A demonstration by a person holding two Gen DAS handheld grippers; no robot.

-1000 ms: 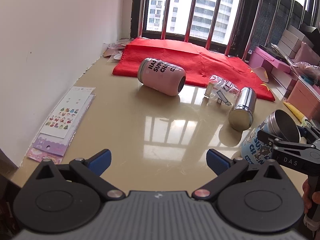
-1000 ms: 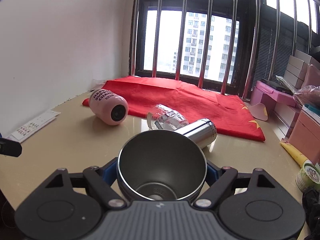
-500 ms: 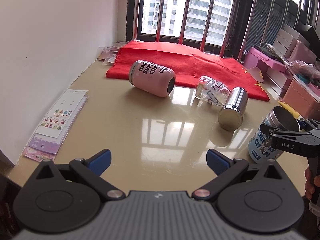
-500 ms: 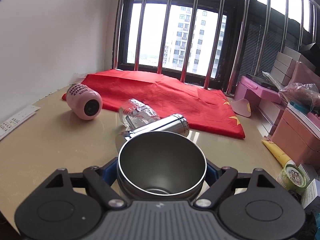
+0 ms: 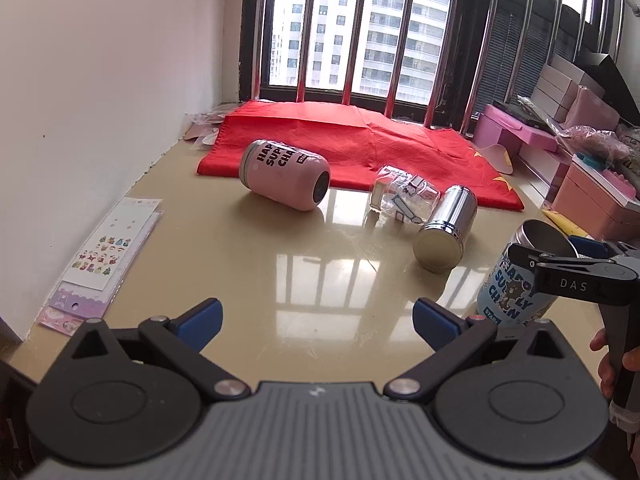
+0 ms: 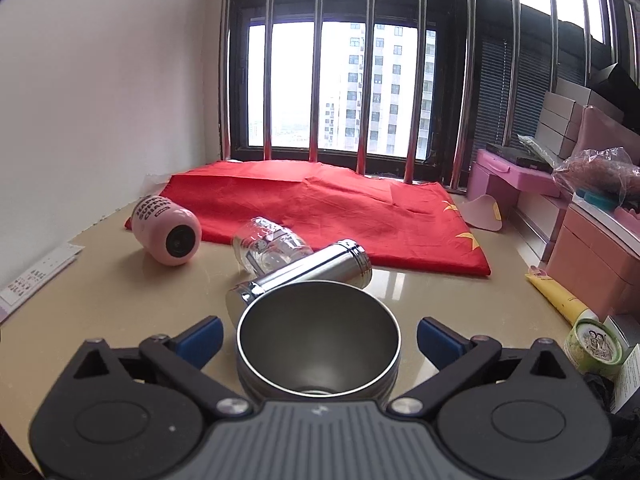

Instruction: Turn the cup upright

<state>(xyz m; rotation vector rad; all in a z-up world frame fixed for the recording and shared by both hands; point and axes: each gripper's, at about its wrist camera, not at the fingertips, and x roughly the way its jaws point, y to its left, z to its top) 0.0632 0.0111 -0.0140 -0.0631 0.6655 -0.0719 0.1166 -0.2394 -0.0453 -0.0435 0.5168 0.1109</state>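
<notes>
My left wrist camera sits low behind my left tool and looks across the worktop toward the barred window, with the wall along the left of the frame and my right tool at the right edge. My right wrist camera rides behind my right tool, faces the same window from nearer the worktop and further right, and has the blue cup very close at bottom centre. Both views share the pink cup, the clear glass, the steel flask and the red cloth in mid-frame.
</notes>
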